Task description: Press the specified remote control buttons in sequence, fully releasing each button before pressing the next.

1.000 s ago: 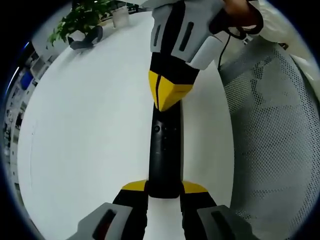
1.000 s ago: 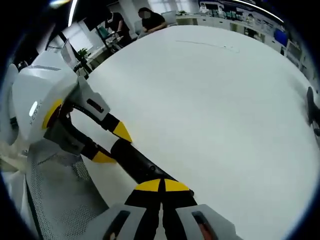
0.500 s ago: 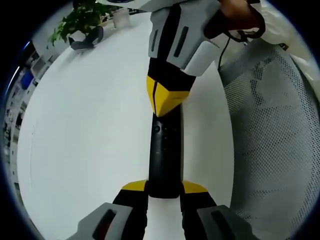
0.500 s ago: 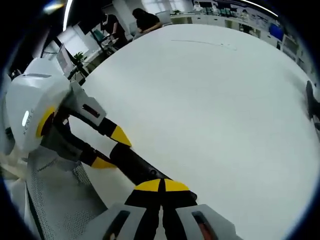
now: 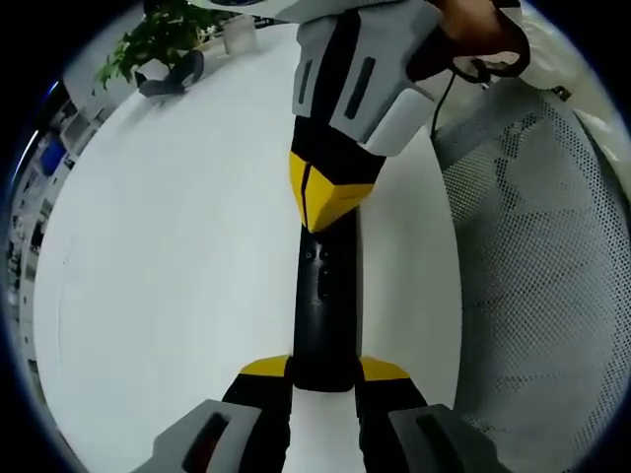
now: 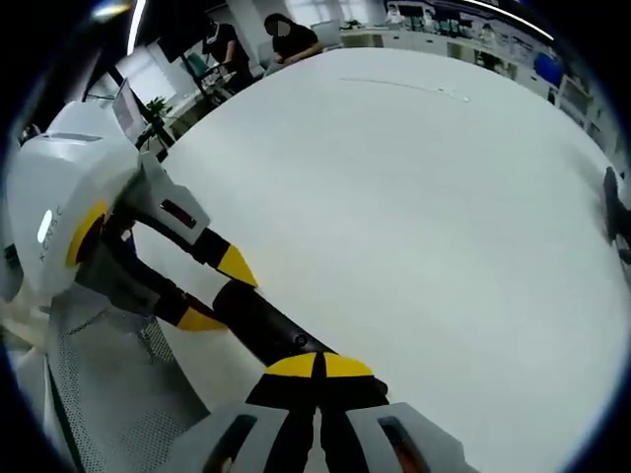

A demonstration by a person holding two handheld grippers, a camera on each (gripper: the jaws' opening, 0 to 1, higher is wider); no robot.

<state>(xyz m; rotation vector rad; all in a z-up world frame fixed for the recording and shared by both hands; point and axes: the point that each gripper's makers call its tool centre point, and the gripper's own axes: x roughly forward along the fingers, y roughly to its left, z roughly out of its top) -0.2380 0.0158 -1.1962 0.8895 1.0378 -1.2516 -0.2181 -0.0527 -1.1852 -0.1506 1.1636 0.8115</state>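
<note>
A slim black remote [image 5: 323, 315] lies lengthwise on the white table [image 5: 177, 256]. My left gripper [image 5: 323, 368] is shut on its near end, one yellow tip on each side. The right gripper [image 5: 317, 197] comes down from above, jaws shut, with its yellow tip resting on the remote's far end just past the small buttons. In the right gripper view, my right gripper [image 6: 317, 367] is shut, its joined tips over the remote [image 6: 261, 330]. The left gripper [image 6: 219, 293] clamps the remote from the left.
A white mesh chair [image 5: 532, 246] stands along the table's edge. A potted plant [image 5: 158, 34] and a dark object [image 5: 168, 79] sit at the table's far corner. People [image 6: 291, 39] sit at a far desk. Another dark object [image 6: 616, 212] lies at the table's right side.
The right gripper's shut tip has edged slightly down along the remote toward my left gripper. The remote and the left gripper stay put.
</note>
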